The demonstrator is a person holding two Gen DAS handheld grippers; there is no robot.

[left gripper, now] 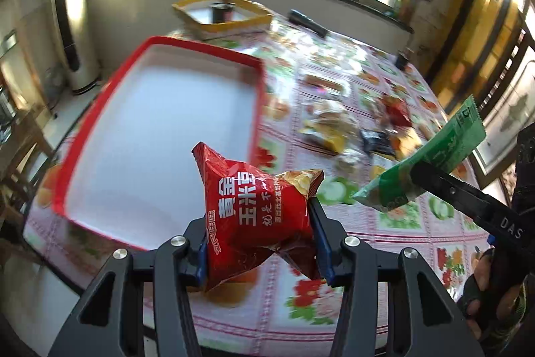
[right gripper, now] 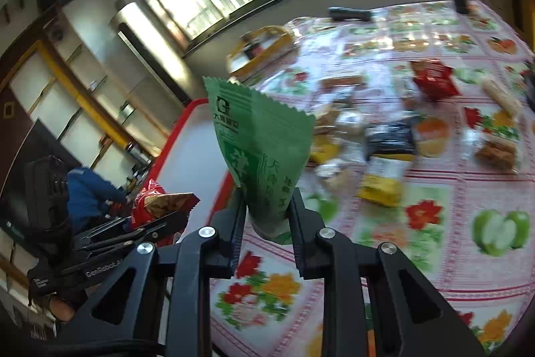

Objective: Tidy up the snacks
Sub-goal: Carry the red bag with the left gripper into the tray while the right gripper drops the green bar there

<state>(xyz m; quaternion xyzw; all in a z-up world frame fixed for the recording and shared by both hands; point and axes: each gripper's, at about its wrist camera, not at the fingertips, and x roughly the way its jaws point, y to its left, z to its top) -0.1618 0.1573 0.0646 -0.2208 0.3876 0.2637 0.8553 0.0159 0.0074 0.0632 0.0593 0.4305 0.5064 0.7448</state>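
My left gripper (left gripper: 259, 235) is shut on a puffy red snack bag (left gripper: 257, 206) with white and yellow print, held above the table beside the near right corner of a red-rimmed white tray (left gripper: 257, 64). My right gripper (right gripper: 267, 216) is shut on the lower end of a green sachet (right gripper: 264, 136) that stands up between its fingers. In the left wrist view the green sachet (left gripper: 424, 163) hangs at the right in the other gripper. In the right wrist view the red bag (right gripper: 150, 199) shows at the left, beside the red tray (right gripper: 174, 129).
Several loose snack packs (right gripper: 388, 153) lie in a heap on the fruit-patterned tablecloth (right gripper: 451, 256), right of the tray. A yellow-rimmed tray (left gripper: 247, 20) with a dark jar stands at the far side. A dark flat object (left gripper: 306, 20) lies near it. Windows run behind.
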